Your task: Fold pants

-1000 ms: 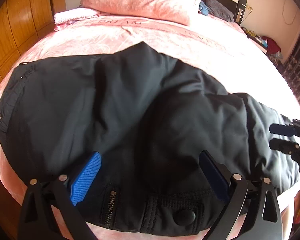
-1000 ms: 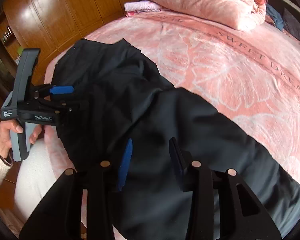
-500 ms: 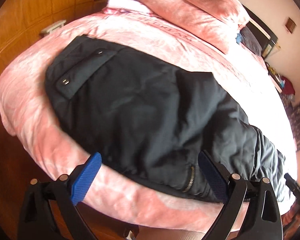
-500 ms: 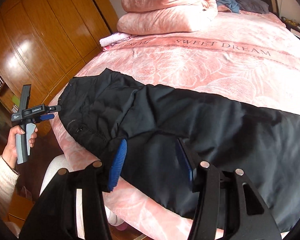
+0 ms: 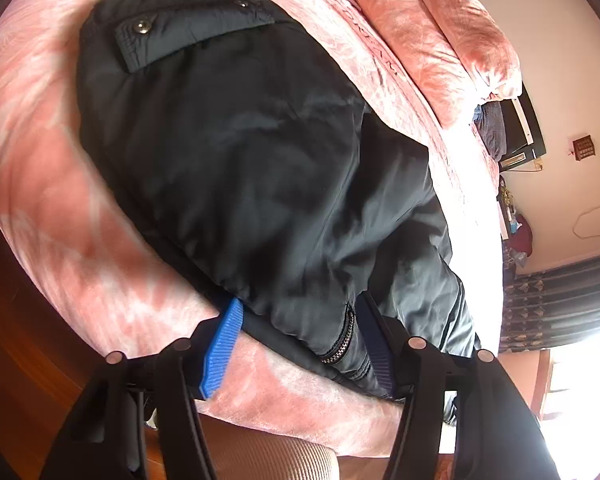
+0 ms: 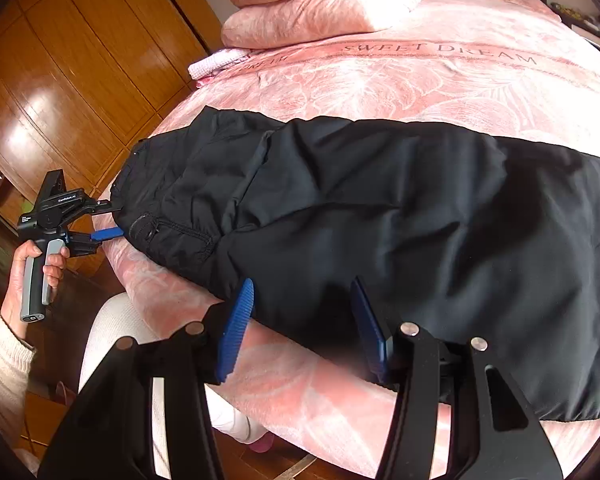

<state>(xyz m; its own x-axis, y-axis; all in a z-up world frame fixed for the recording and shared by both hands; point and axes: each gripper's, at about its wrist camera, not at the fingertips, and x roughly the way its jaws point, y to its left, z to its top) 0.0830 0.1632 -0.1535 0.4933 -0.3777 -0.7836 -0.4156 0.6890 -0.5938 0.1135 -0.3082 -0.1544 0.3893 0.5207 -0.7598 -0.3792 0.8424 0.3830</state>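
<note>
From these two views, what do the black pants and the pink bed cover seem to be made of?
The pants look like smooth synthetic cloth, perhaps nylon: a slight sheen, soft puffy wrinkles, a metal snap and zipper. The bed cover looks like plush fleece or velvet: a matte, fuzzy pile with a paler flower pattern. The exact fibre of either I cannot tell.

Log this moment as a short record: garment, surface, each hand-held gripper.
garment: black pants, lying lengthwise near the bed's edge
surface: pink bedspread
left hand-held gripper: open, jaws either side of the waist edge by the zipper
right hand-held gripper: open, at the pants' near edge
behind: folded pink quilt
</note>
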